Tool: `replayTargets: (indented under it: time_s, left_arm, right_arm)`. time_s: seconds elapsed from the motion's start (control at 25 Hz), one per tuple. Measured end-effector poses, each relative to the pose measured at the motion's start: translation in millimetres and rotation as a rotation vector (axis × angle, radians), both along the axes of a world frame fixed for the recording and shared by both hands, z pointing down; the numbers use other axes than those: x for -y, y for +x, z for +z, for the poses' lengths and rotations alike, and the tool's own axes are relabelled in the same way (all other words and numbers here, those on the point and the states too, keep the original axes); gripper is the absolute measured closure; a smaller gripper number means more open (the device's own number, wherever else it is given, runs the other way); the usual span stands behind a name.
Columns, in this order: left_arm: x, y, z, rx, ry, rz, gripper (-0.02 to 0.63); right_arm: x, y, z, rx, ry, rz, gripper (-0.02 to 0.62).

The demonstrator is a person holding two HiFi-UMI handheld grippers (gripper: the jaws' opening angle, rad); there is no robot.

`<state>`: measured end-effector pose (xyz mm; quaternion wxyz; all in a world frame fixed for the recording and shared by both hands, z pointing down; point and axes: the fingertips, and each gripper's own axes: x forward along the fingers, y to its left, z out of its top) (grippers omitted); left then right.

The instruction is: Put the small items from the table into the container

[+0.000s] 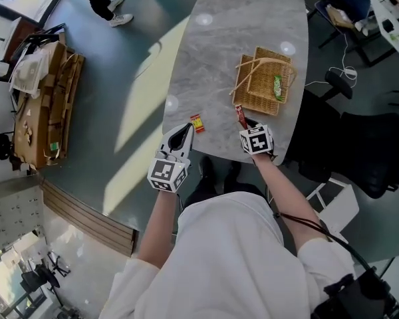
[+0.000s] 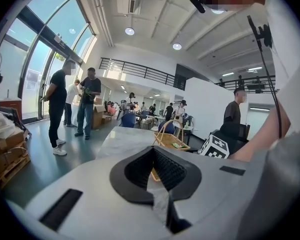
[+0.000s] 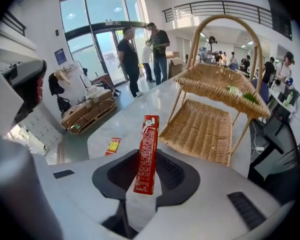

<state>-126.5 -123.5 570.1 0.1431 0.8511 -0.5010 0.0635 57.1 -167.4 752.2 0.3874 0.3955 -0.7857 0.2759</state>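
One red stick packet (image 3: 146, 154) is pinched upright between the right gripper's (image 1: 245, 125) fingers, held above the bench (image 1: 219, 45) near the wicker basket (image 1: 263, 82). A small red-and-yellow packet (image 1: 197, 123) lies on the bench just beside the left gripper (image 1: 187, 129), whose fingers are closed together and empty.
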Motion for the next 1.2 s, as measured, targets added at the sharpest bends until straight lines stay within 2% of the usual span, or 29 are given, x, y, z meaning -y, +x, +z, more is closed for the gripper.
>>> replayTargets:
  time_s: [0.32,0.6,0.96,1.2]
  left_arm:
    - [34.2,31.1,-40.5,0.016,0.077,0.066,0.598]
    - [57.5,54.9,-65.0,0.011,0.120,0.107,0.598]
    - [79.7,80.5,-77.5,-0.002,0.135,0.136,0.598]
    - [89.5,95.5,-80.6,-0.003,0.140,0.151,0.598]
  right_arm:
    - [29.4,12.8,-78.9,0.071,0.130,0.011,0.479]
    - [59.0,42.8,-128.7,0.109,0.227,0.070,0.479]
    - [87.0,85.4,-156.2,0.110,0.286,0.132,0.479]
    - [99.2,104.7,-154.0,0.102,0.291,0.147,0.479]
